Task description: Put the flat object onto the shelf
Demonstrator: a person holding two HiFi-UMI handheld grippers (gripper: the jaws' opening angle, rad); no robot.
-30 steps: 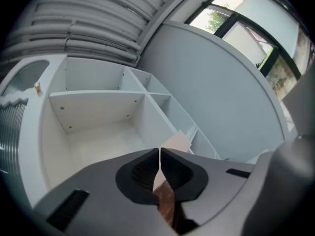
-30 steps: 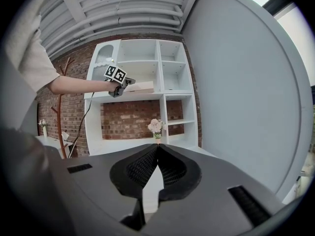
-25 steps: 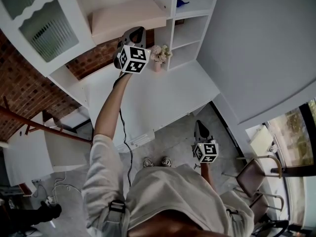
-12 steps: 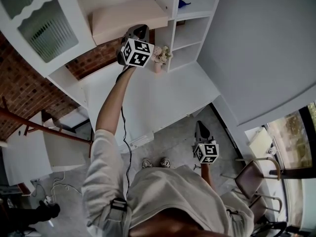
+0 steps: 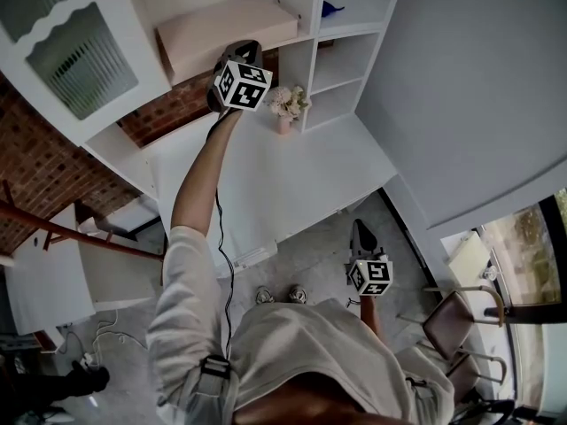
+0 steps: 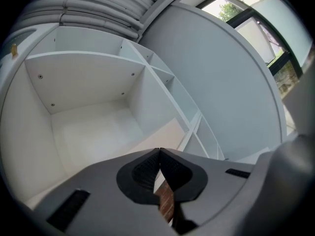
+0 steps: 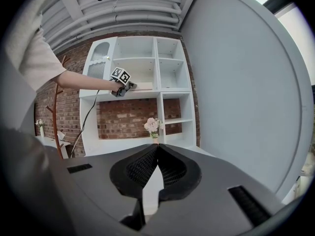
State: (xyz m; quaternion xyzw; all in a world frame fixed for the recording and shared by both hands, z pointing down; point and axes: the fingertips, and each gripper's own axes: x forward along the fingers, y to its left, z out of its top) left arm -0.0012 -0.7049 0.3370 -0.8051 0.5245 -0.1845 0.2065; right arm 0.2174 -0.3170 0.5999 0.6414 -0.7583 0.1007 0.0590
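Observation:
The flat object (image 5: 221,27) is a pale beige board lying on the white shelf (image 5: 306,38), in the wide compartment. In the left gripper view the flat object (image 6: 165,132) shows just beyond the jaws. My left gripper (image 5: 247,53) is raised at the front edge of that compartment, shut with nothing between its jaws; whether it touches the board I cannot tell. From the left gripper view, the left gripper (image 6: 159,152) points level into the compartment. My right gripper (image 5: 361,231) hangs low beside my body, shut and empty. Through the right gripper (image 7: 157,146) I see the whole shelf unit.
A small vase of pale flowers (image 5: 285,104) stands on the white desk top (image 5: 292,180) below the shelf. A glass-fronted cabinet door (image 5: 75,47) is on the left. Something blue (image 5: 327,7) lies in an upper right cubby. A chair (image 5: 456,317) stands at my right.
My left gripper has slid a little to the right along the shelf's front edge, staying shut. The board lies still on the shelf. The right gripper has not moved.

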